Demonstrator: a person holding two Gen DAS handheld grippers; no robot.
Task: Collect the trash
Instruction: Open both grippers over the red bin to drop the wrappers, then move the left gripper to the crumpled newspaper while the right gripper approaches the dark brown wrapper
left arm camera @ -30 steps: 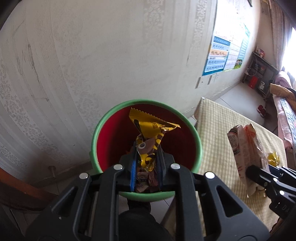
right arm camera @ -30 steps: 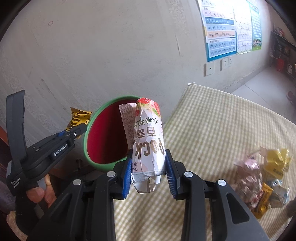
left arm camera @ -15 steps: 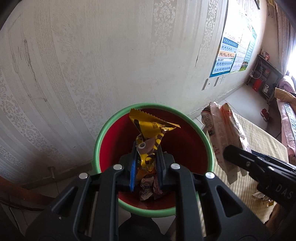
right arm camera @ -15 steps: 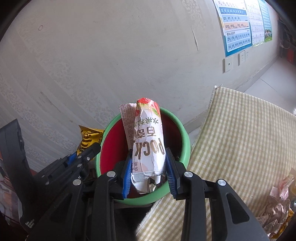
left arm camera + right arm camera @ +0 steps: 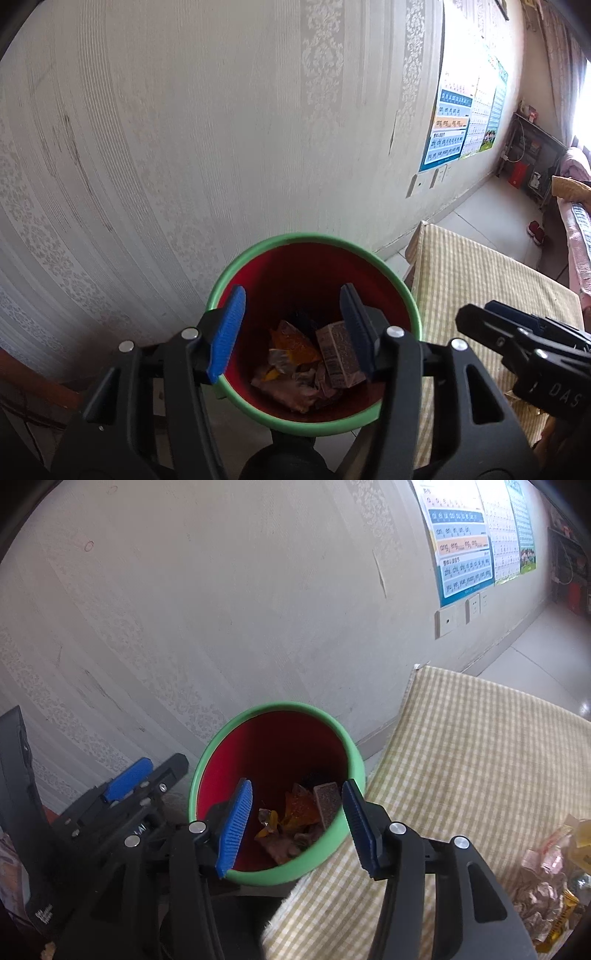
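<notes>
Your left gripper (image 5: 293,328) and right gripper (image 5: 297,821) have just spread apart, both empty, above the bin (image 5: 354,760); wrappers (image 5: 295,347) lie inside below.

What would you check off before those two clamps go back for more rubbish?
1. Left gripper empty: ok, jaws have just been opening, nothing between them.
2. Right gripper empty: ok, jaws have just been opening, nothing between them.
3. Dropped wrappers inside the bin: ok, they lie at the bottom.
4. Bin upright beside the checked table: ok.
5. More trash left on the table: ok, a pile sits at the right edge.
6. Anything fallen on the floor: cannot tell.
</notes>
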